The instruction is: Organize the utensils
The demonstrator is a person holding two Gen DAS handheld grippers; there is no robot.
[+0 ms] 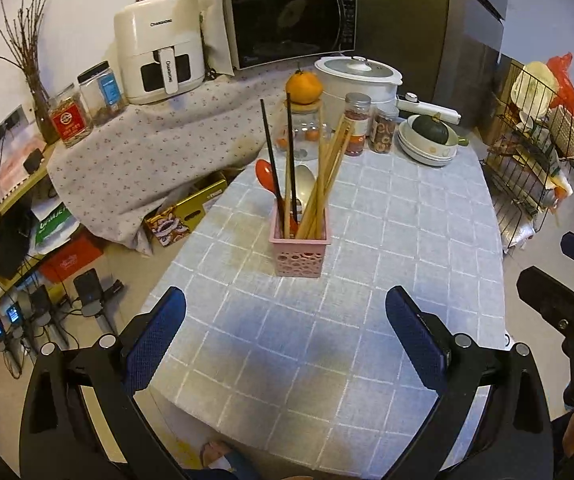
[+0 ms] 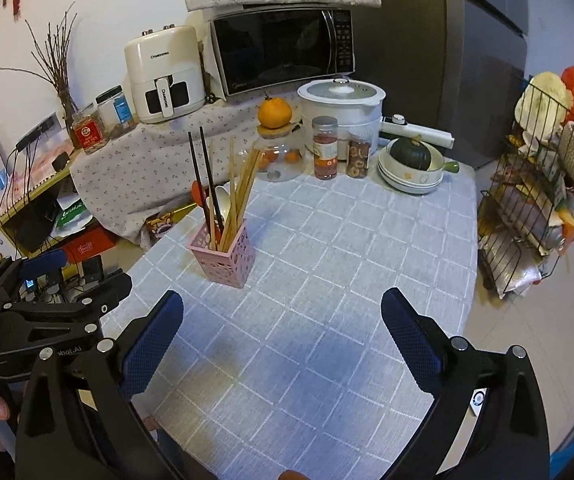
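left gripper (image 1: 285,312): black frame | blue textured pads | silver screws || right gripper (image 2: 282,312): same build

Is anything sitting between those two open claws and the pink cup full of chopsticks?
Nothing visible. Only bare checked tablecloth lies between the left gripper, the right gripper and the pink perforated utensil holder. Both grippers are open and empty.

A microwave (image 2: 283,50) and white air fryer (image 2: 163,76) are sitting on a floral cloth, while an orange (image 2: 274,113) is resting on a glass jar (image 2: 279,158) beside a rice cooker (image 2: 341,114); a dark squash (image 2: 410,153) is lying in stacked bowls (image 2: 409,178) on the counter (image 2: 327,280).
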